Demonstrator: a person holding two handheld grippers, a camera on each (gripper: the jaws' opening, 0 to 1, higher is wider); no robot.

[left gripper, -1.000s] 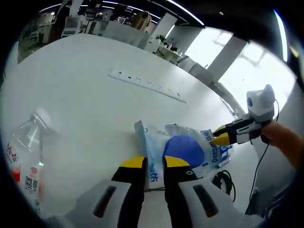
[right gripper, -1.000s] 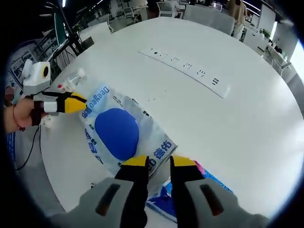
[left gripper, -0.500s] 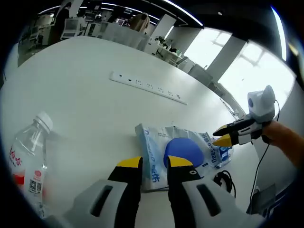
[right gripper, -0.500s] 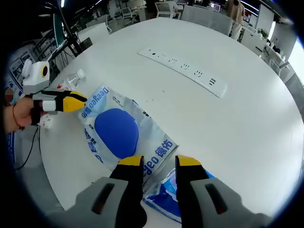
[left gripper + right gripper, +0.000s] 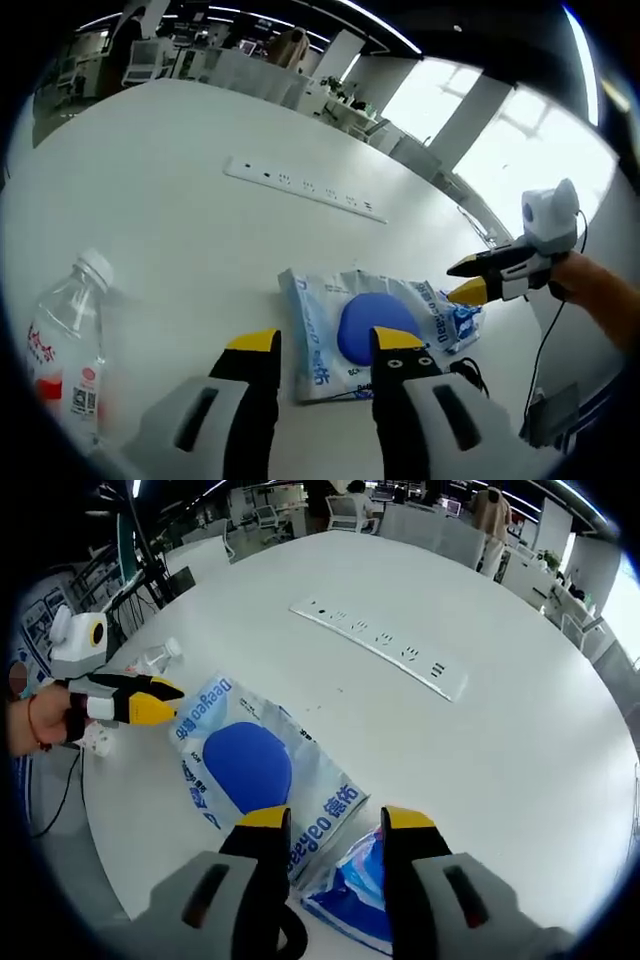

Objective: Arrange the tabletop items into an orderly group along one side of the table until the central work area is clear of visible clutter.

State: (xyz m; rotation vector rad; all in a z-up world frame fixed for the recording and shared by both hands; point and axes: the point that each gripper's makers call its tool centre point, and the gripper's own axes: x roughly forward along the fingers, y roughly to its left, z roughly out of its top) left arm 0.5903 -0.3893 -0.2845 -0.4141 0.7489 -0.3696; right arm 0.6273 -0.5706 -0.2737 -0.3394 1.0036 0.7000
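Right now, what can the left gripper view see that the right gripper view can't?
Left gripper view alone: the bright windows behind the table, and the water bottle's red label up close.

Right gripper view alone: a second, darker blue packet lying partly under the white one, and a person standing far behind the table.

Both: the white packet with the blue circle, the power strip, the white table, the bottle, and both open tools, left and right.
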